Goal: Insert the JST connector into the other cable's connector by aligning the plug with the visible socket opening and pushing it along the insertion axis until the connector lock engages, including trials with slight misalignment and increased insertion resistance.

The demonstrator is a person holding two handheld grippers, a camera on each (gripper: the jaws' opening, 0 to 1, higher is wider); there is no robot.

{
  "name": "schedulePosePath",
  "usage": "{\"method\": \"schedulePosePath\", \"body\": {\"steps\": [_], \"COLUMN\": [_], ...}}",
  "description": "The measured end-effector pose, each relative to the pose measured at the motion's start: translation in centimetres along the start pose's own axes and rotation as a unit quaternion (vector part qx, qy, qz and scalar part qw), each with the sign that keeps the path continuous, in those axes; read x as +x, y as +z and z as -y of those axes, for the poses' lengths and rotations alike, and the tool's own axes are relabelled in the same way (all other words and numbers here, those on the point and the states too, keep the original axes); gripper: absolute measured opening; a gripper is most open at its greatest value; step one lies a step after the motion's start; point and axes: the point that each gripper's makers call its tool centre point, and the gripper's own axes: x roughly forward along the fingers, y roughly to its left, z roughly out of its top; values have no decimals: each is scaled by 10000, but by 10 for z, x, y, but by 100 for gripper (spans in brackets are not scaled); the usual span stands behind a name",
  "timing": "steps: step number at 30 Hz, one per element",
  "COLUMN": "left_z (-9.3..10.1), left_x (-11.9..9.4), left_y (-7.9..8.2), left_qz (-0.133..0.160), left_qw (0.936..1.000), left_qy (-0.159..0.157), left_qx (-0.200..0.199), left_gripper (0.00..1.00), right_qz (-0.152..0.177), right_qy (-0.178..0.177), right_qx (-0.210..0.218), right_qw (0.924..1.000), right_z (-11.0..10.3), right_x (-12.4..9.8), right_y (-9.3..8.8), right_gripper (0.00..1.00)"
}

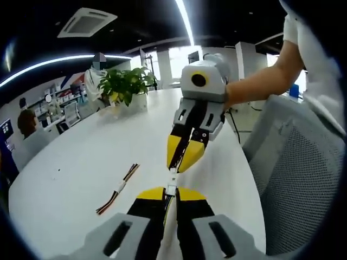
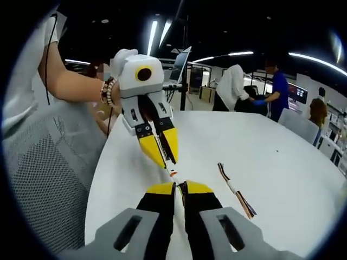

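My left gripper is shut on a thin cable, and its small white JST connector sticks out just past the yellow tips. Facing it tip to tip, my right gripper is shut on the other cable's connector, which is too small to make out. The two connectors meet in the short gap between the tips, above the white table. In the right gripper view, my right gripper points at my left gripper, with a white and red connector piece between them. How deep the plug sits is unclear.
A spare multicoloured cable lies loose on the table beside the grippers. A potted plant stands at the far edge. A grey mesh chair is next to the table edge. People stand in the background.
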Motion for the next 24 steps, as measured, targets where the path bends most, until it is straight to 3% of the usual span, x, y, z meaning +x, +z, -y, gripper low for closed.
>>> {"method": "schedulePosePath", "body": {"steps": [24], "left_z": [1], "left_x": [4], "left_y": [6], "left_qz": [190], "left_qw": [9997], "left_qy": [48], "left_qx": [-124], "left_gripper": [0], "right_qz": [-41], "right_qy": [-22], "right_qx": [97], "right_qw": [9999], "right_z": [-2], "right_x": [2], "right_y": [2], "right_gripper": [2]}}
